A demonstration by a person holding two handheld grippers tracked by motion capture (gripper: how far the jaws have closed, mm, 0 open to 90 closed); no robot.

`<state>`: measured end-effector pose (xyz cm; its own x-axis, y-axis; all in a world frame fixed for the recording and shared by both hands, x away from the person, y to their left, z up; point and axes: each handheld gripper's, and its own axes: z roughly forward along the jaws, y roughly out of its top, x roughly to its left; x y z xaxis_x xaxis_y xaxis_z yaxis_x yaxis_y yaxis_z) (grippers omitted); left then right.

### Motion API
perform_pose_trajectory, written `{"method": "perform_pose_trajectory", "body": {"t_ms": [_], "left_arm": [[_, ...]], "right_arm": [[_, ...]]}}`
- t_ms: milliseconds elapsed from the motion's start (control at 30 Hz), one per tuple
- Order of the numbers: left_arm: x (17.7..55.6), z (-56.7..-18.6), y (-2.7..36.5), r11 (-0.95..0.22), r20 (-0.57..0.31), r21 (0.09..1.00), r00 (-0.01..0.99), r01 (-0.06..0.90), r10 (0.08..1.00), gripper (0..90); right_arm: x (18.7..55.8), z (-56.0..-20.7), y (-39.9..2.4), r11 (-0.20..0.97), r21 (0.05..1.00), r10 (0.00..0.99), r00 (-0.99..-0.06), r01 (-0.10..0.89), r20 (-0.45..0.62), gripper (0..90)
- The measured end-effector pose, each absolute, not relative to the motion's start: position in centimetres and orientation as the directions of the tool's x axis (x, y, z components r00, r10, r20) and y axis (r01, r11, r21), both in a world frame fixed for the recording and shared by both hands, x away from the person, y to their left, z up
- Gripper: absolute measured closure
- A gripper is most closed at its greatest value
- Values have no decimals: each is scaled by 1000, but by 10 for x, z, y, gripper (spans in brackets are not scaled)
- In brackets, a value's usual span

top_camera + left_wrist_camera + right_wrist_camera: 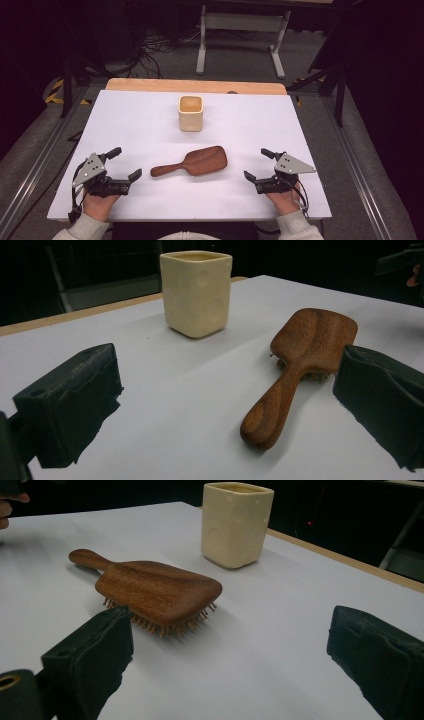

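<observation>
A brown wooden hairbrush (pixel 192 162) lies bristles down in the middle of the white table top (pixel 150 125), its handle pointing left. Behind it stands a cream square cup (pixel 190 113), upright. My left gripper (pixel 125 162) rests near the front left edge, open, with nothing between its jaws; the left gripper view has the hairbrush (pixel 295 370) and cup (pixel 196 292) ahead of it. My right gripper (pixel 256 164) sits at the front right, open and empty, facing the hairbrush (pixel 150 592) and cup (pixel 236 524).
A wooden strip (pixel 195 86) borders the table's far edge. Beyond it a grey frame stand (pixel 240 35) and cables lie on the floor. Metal rails (pixel 360 175) run along both sides of the table.
</observation>
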<state>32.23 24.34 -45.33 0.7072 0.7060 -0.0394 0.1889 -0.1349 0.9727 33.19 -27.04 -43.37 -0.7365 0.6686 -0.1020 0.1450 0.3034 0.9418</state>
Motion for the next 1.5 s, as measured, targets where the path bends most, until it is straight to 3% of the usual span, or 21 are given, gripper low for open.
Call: {"method": "perform_pose_trajectory", "body": {"t_ms": [533, 800, 1067, 1500], "left_arm": [[322, -449, 244, -132, -41, 974, 720, 183, 693, 20], [327, -446, 246, -106, -127, 961, 748, 255, 651, 2], [329, -437, 237, -154, -86, 958, 756, 241, 650, 23], [342, -419, 207, -198, -69, 956, 824, 216, 562, 36]], "right_arm": [[330, -434, -269, 301, 942, 664, -741, 147, -97, 57], [330, -434, -270, 291, 946, 660, -746, 144, -89, 62], [331, -434, -269, 292, 945, 657, -749, 147, -86, 64], [331, -434, -269, 288, 945, 650, -756, 154, -75, 68]]}}
